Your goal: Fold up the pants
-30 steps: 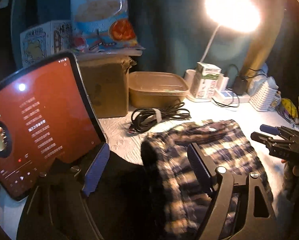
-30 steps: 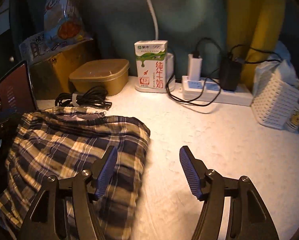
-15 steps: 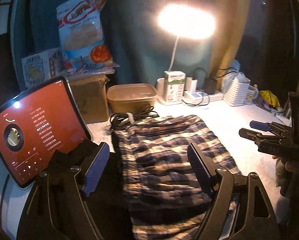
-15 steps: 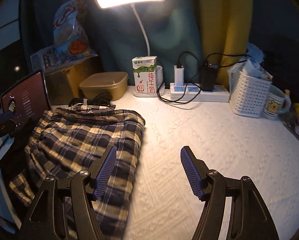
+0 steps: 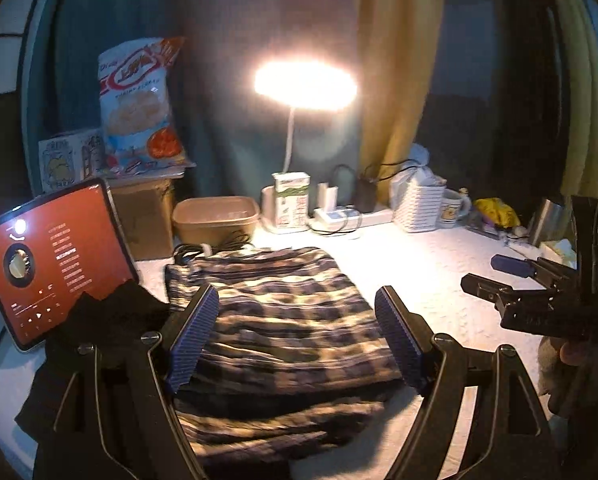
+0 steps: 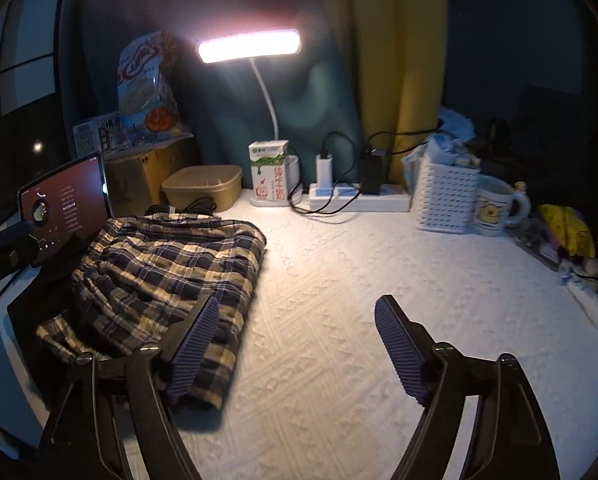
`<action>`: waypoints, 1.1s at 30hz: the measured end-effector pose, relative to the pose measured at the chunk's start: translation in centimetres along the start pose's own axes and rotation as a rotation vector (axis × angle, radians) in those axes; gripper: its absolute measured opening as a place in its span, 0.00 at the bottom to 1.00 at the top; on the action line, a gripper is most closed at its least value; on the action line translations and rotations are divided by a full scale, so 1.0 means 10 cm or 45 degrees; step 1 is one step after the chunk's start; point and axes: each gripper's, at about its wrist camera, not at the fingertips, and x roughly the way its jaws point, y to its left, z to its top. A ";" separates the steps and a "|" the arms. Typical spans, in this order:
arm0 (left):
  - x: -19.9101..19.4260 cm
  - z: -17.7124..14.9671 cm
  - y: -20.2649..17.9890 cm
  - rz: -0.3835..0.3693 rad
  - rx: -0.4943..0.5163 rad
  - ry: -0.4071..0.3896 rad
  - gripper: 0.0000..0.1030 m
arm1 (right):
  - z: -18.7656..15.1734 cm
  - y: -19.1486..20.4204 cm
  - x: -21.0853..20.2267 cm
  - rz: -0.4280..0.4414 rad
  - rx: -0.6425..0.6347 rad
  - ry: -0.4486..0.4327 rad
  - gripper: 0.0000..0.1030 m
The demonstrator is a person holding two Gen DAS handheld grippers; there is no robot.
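The plaid pants (image 5: 283,320) lie folded in a thick bundle on the white textured table cover (image 6: 359,300), at its left side. My left gripper (image 5: 297,336) hovers above the pants' near half, open, with nothing pinched between its blue pads. My right gripper (image 6: 297,344) hangs over the bare cover just right of the pants (image 6: 167,264); its jaws are opening and hold nothing. Each gripper shows in the other's view: the right gripper (image 5: 499,276) at the right edge, the left gripper (image 6: 7,244) at the far left.
A tablet (image 5: 55,264) with a red screen leans at the left, with black cloth (image 5: 111,320) in front of it. Along the back stand a box, a brown container (image 6: 203,190), a coiled cable, a milk carton (image 6: 269,174), a lamp, a power strip (image 6: 359,200), a white basket (image 6: 445,200) and a mug.
Both grippers have drawn back and up from the pants, so more of the table and the lamp shows. The right gripper's fingers stand a little wider apart.
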 end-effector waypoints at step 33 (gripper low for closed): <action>-1.11 0.11 -1.03 0.069 0.097 -0.435 0.99 | -0.13 -0.35 -2.12 -0.214 0.042 -0.448 1.00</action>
